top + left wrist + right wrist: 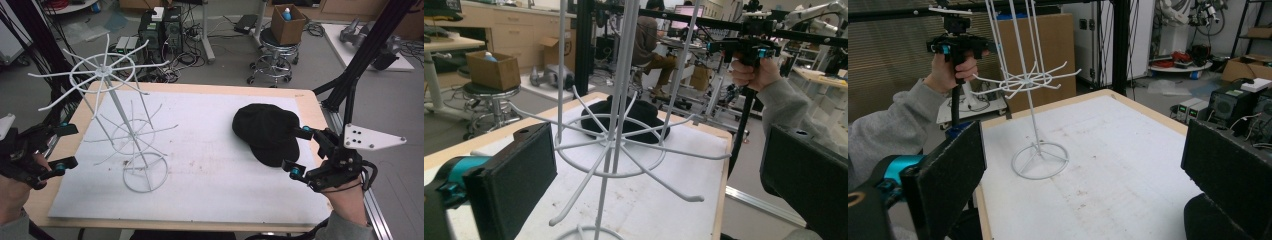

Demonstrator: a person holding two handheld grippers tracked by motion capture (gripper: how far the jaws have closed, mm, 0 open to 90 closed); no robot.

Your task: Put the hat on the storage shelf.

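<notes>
The black cap lies near the right edge of the table. The right gripper sits just beside it, jaws wide, pinching nothing. The left gripper is spread too, at the left edge near the white rack.

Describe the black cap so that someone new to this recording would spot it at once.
Start at the white mat that covers the wooden table, then look to its right half. There the black cap lies flat, close in front of the open right gripper. It is the sole dark, soft thing on the mat; its one neighbour, the wire rack, is white and stands upright on the left.
</notes>
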